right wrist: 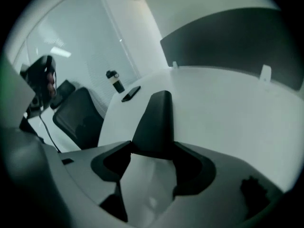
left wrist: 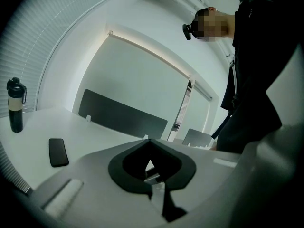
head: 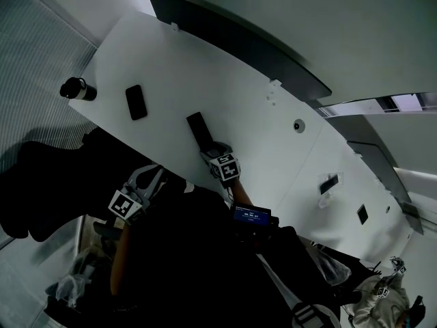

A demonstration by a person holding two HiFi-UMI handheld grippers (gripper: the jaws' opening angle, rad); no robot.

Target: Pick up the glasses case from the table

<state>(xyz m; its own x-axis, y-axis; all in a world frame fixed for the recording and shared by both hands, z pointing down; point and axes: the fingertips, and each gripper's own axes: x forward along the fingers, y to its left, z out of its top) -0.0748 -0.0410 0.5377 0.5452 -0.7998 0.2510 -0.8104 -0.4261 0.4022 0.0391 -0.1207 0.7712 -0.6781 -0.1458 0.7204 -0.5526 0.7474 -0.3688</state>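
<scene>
Glasses case (head: 197, 128) on table (head: 205, 67), centre-left; my R gripper (head: 209, 147) jaws pinch its near end. L gripper (head: 147, 180) closed, empty, near side. Looks like grip stage; next needs firm, level lift.

Office, white desk (head: 205, 67), dark divider screens (head: 239, 43), swivel chair (right wrist: 78, 115)

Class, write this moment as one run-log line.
stage: grasp | right gripper: shut on glasses case | left gripper: shut, empty | phone, bottle: elsewhere on table

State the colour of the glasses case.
Black; the glasses case shows best in the right gripper view.
</scene>
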